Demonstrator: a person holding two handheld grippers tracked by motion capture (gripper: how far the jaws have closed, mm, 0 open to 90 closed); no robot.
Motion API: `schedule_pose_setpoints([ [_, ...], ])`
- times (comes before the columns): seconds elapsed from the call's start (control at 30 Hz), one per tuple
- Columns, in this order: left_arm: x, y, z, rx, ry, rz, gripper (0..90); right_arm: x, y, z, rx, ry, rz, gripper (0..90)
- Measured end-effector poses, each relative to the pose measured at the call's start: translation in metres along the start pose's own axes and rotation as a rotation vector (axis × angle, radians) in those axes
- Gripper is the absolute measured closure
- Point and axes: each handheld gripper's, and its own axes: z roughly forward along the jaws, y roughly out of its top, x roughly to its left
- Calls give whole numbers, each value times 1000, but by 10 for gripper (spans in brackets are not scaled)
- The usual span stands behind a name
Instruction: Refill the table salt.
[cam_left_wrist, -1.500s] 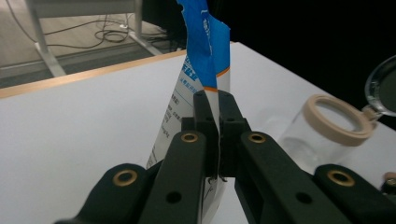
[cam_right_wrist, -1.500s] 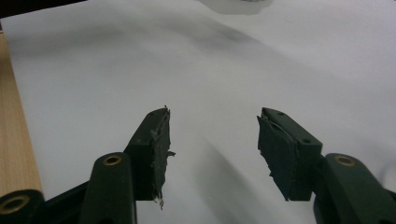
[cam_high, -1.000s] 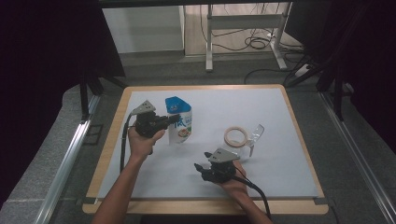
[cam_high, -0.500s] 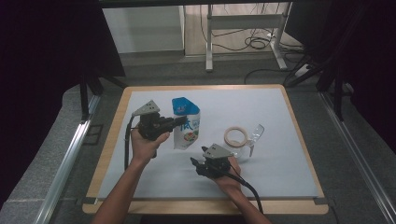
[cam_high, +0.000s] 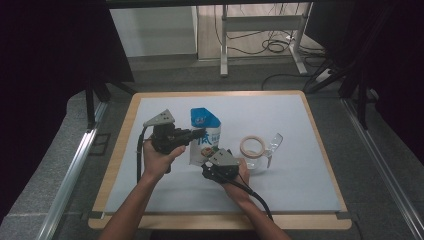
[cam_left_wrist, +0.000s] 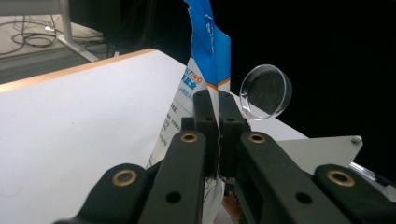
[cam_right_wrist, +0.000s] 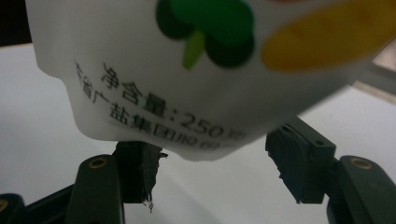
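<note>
A: Where was the blue-and-white printed plastic pouch (cam_high: 204, 136) seen?

B: It was held upright above the white-topped desk (cam_high: 300, 165), near its centre. Its upper edge was clamped by the left gripper (cam_high: 197, 134), whose jaws were pressed shut on the pouch from its nine o'clock side, as was shown in the left gripper view (cam_left_wrist: 212, 70).

A: And the right gripper (cam_high: 212, 167)?

B: It was placed below the pouch, at its six o'clock. Its jaws had just been opening and were spread to either side of the pouch's bottom (cam_right_wrist: 201, 93), no pad being pressed on it.

A: What else was noted?

B: A clear glass jug (cam_high: 260, 152) was seen at the pouch's three o'clock, well apart.
</note>
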Motion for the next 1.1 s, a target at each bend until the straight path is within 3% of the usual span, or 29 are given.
schedule_pose_setpoints([
  [0.2,1,2,9,12,2,-11,900,-3,-2,-2,-24,34,-51,487],
  [0.27,1,4,13,24,5,-9,900,-3,-3,-3,-23,51,-47,506],
  [0.63,3,7,39,75,-12,-5,900,-7,-13,-15,-2,81,-5,531],
  [0.97,2,10,57,128,-26,18,900,-8,-22,-26,8,108,64,570],
  [1.1,3,11,64,146,-49,15,900,-7,-24,-30,13,115,93,573],
])
